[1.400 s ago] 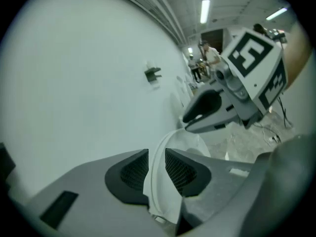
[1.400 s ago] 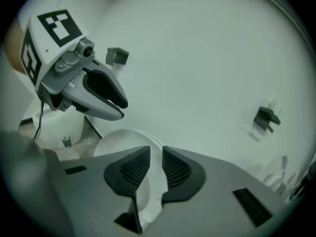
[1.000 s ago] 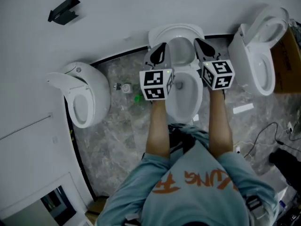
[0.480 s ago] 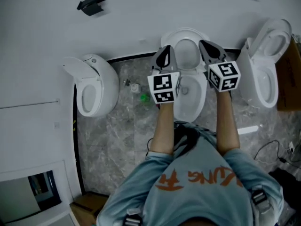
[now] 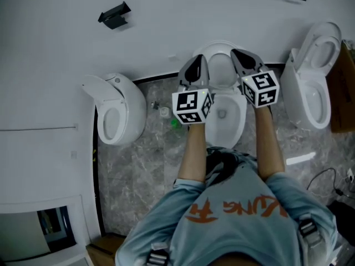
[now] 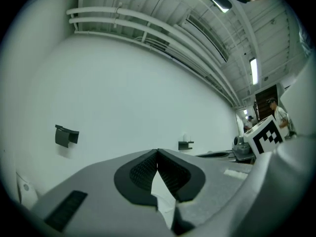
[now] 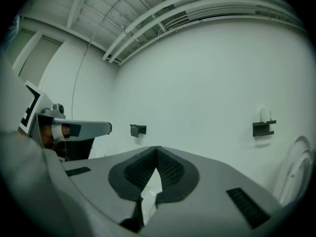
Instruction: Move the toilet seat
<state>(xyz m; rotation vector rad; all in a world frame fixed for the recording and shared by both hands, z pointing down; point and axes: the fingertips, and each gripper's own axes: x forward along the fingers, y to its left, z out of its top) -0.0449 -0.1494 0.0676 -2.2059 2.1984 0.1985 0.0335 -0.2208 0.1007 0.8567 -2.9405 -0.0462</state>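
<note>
At the middle toilet point(image 5: 224, 115), in the head view, the toilet seat point(image 5: 222, 66) is being seen, seemingly upright, between the left gripper point(image 5: 193, 68) and right gripper point(image 5: 245, 61). In the left gripper view, the fingers point(image 6: 143, 172) are being clenched, empty; in the right gripper view, likewise. Stiff, slippery plastic is being presumed, best taken at the rim.

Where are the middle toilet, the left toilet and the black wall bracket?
middle toilet point(image 5: 241, 121), head view, on the bowl's rim.
left toilet point(image 5: 133, 100), head view, on its white outer shell.
black wall bracket point(image 5: 115, 14), head view, on its middle.
</note>
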